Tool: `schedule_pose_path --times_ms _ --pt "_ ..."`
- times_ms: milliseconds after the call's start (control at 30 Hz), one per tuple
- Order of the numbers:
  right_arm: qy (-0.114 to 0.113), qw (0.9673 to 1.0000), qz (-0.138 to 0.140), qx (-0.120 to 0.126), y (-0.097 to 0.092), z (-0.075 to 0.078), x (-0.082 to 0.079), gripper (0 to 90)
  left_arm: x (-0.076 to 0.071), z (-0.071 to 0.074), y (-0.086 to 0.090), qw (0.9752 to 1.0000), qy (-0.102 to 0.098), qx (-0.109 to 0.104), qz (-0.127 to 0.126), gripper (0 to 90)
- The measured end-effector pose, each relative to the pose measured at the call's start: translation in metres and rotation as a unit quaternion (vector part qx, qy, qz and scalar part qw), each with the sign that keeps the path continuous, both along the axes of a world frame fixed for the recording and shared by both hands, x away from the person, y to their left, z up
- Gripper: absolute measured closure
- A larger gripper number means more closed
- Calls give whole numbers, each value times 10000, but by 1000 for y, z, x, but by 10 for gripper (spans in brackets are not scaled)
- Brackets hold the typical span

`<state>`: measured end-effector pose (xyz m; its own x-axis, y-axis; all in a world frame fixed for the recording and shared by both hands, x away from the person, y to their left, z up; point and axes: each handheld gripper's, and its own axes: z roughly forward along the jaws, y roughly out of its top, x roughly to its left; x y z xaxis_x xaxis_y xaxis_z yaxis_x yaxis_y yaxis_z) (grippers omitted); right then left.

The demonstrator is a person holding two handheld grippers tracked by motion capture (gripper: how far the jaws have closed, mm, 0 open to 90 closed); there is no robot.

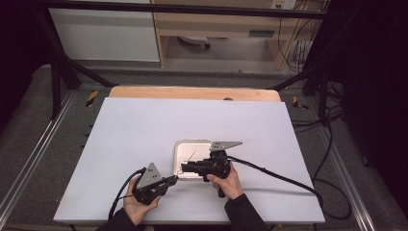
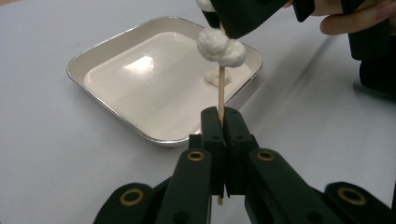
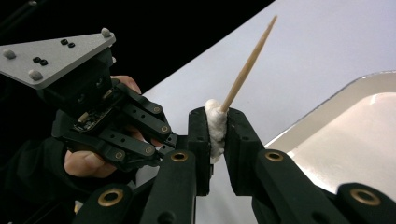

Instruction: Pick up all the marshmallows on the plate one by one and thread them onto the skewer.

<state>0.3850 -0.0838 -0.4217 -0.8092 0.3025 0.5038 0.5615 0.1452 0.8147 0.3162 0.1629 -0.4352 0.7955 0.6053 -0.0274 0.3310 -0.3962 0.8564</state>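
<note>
Skewer [image 2: 221, 95], tray [image 2: 116, 42]: no legible text, prob

high view sits above the person's edge of the table [image 1: 144, 125], looking forward and down, far enough to take in the whole top. the left tool [image 2: 220, 122] cam rides low and close, facing across the metal tray [image 2: 116, 123]. the right tool [image 3: 217, 130] cam is just as tight, aimed back at the other hand. all three share the tray and the skewer [image 3: 247, 65].
</note>
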Motion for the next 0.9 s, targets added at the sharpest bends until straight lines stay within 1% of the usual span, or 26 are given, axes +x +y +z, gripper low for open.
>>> schedule_pose_path --times_ms 167,233,267,300,333,367,400,433,500,533,633,733,767,833,900 --pt "-36 10000 -37 5 0 0 0 799 1 0 1 10000 12 -30 0 891" --pt "-56 10000 -30 -31 0 1 0 700 1 0 1 10000 41 -65 9 891" --pt "-41 10000 -27 -35 0 2 0 671 2 0 2 9999 55 -89 14 890" --pt "-72 10000 -35 -51 -1 3 0 615 2 0 2 9999 69 -77 31 890" --pt "-183 9997 -168 -87 -1 4 0 543 2 0 3 9999 74 -71 42 891" --pt "-278 9991 -277 -168 -2 7 1 543 2 -1 5 9999 81 -74 60 890" --pt "-335 9988 -298 -203 -4 9 1 517 2 0 6 9999 87 -91 74 890" --pt "-351 9986 -317 -216 -6 12 2 486 2 0 7 9999 78 -102 83 891" --pt "-445 9976 -464 -260 -8 17 3 398 3 1 10 9998 99 -137 119 890" --pt "-502 9968 -532 -309 -10 18 4 369 3 1 11 9998 111 -143 121 890" --pt "-651 9938 -693 -571 -13 21 8 261 3 0 14 9996 137 -151 170 890" --pt "-793 9904 -728 -867 -14 19 12 172 4 0 15 9995 178 -151 199 890" --pt "-823 9889 -746 -984 -15 18 13 152 4 0 15 9995 200 -149 201 890" --pt "-871 9857 -729 -1244 -15 15 15 142 5 0 16 9994 212 -146 217 890" --pt "-928 9817 -702 -1508 -14 10 16 142 5 -1 17 9994 239 -135 232 890"
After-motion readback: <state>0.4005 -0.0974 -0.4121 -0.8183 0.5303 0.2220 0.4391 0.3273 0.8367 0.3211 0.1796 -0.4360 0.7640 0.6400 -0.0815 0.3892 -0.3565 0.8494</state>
